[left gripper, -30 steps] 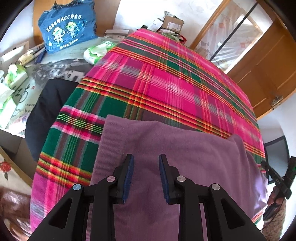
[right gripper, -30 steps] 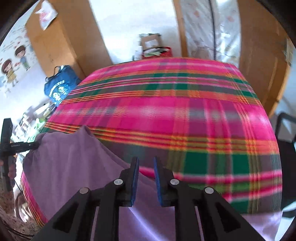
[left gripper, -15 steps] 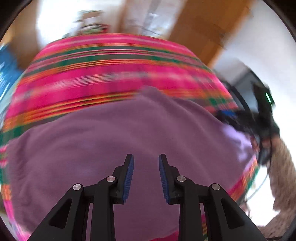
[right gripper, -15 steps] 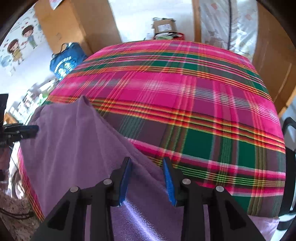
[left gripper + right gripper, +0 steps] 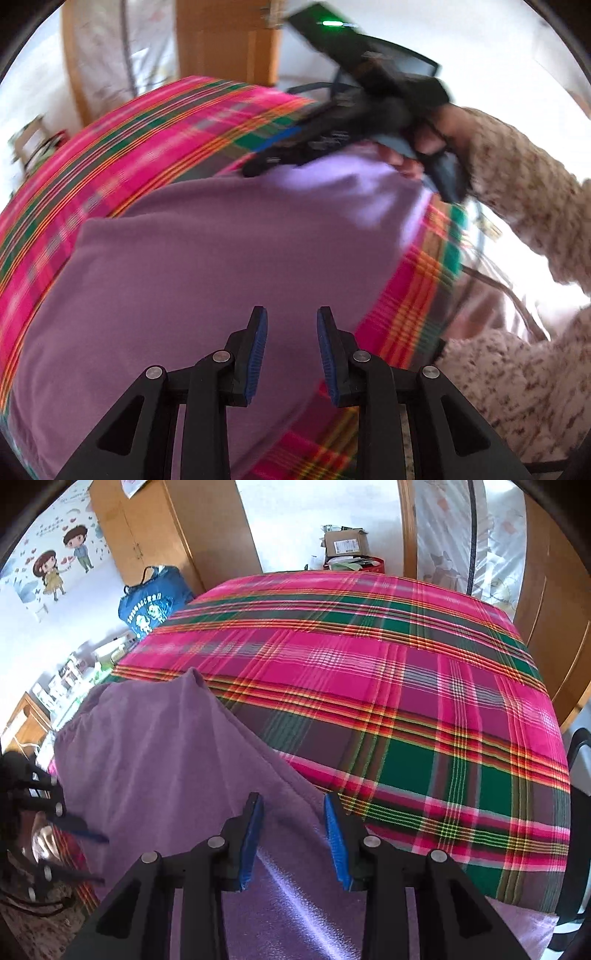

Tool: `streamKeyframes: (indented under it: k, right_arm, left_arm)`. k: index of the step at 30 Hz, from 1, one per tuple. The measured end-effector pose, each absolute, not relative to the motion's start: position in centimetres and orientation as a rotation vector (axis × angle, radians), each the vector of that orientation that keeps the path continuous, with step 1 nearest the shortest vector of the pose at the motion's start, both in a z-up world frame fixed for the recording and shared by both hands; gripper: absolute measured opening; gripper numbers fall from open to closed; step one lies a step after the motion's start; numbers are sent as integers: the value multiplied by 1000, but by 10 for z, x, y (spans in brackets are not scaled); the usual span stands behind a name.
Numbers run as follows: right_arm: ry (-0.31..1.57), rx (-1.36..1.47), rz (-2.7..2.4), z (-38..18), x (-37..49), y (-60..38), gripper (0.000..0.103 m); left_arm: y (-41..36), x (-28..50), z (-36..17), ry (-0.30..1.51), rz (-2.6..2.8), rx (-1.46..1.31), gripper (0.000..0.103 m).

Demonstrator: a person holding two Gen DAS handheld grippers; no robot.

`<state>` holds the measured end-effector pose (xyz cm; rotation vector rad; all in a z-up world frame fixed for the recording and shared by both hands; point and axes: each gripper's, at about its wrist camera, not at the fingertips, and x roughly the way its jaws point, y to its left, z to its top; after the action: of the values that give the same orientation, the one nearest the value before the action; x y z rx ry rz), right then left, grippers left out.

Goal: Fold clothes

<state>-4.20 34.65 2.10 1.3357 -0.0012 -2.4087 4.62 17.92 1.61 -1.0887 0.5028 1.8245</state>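
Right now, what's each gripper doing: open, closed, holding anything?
Left gripper: open, nothing held, above the purple garment.
Right gripper: open, fingers astride a garment ridge, not pressing it.

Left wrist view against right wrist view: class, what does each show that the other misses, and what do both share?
Only the left wrist view shows the speckled sleeve. Only the right wrist view shows the blue bag, the wall cartoon and the cardboard box. Both show the purple garment on the plaid cover, under open fingers.
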Motion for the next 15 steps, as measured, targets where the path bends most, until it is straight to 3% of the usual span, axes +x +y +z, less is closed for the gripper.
streamKeyframes:
  k: [15]
  right_arm:
    - [-70,1323,-2438,21,-38,345,36]
  left_arm:
    - [187,55,-7,562,1788,-1109,29]
